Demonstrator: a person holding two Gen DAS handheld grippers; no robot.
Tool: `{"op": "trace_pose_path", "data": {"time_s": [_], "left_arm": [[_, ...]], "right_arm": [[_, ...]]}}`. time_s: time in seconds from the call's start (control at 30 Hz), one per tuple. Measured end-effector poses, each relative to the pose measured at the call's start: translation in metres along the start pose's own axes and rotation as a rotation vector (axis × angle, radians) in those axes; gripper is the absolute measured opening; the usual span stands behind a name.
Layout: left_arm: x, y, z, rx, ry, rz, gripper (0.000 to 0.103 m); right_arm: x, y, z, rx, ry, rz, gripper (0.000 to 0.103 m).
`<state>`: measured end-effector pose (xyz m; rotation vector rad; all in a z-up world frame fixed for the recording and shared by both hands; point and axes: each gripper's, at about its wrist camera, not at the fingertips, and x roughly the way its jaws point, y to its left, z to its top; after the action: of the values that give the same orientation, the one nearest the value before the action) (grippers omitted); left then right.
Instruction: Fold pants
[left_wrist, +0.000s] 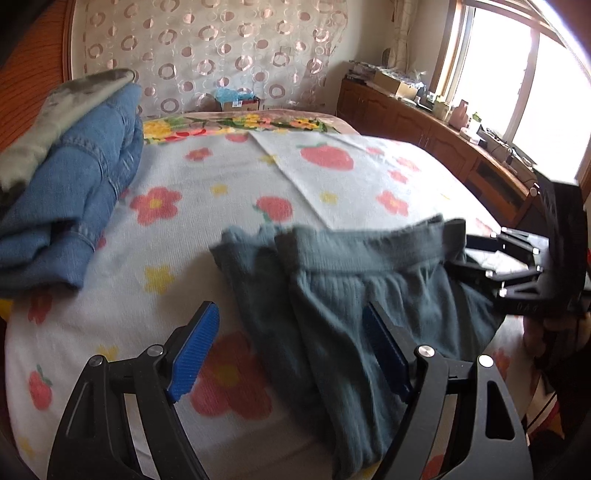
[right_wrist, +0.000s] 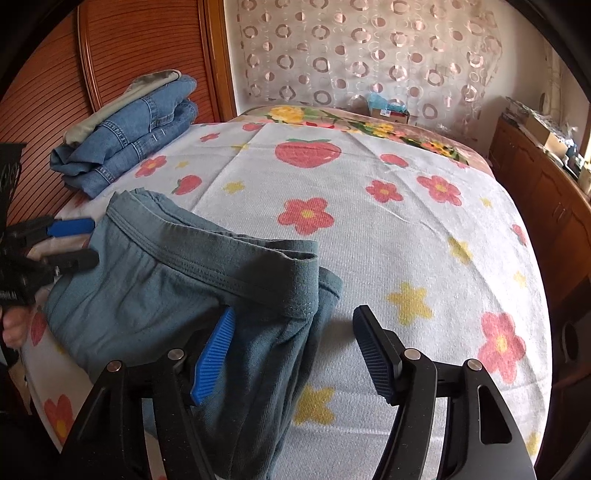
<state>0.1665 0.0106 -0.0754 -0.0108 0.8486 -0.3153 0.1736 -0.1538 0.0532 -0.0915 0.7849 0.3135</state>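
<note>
Left wrist view: left gripper (left_wrist: 291, 347) spread wide, right gripper (right_wrist: 293, 347) likewise unclenched; teal pants (left_wrist: 369, 295) folded at bed (right_wrist: 369, 229) near edge.

Pants (right_wrist: 155, 295): plain grey-green ribbed knit. Bedspread (right_wrist: 369, 229): white, printed with red flowers, yellow stars and red strawberries. Jeans (right_wrist: 144, 140): blue denim with pale stitching. Curtain (right_wrist: 369, 55): sheer, with pink and white rings. Gripper pads (right_wrist: 214, 354): blue, on black frames.

Two low wrist views across the bed (left_wrist: 177, 236); opposite sides; shared grey-green pants (right_wrist: 155, 291)
</note>
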Motion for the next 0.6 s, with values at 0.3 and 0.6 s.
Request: {"op": "trace_pose_path", "data": {"time_s": [0.3,0.6], "left_arm": [[0.02,0.017,0.017,-0.006,0.046,0.0,0.074],[0.028,0.021,0.015,-0.006,0.058,-0.023,0.074]], "right_arm": [[-0.001,-0.007,0.006,0.044,0.004,0.023,0.068],[0.007,-0.005,0.013,0.017,0.021,0.027,0.068]]}}
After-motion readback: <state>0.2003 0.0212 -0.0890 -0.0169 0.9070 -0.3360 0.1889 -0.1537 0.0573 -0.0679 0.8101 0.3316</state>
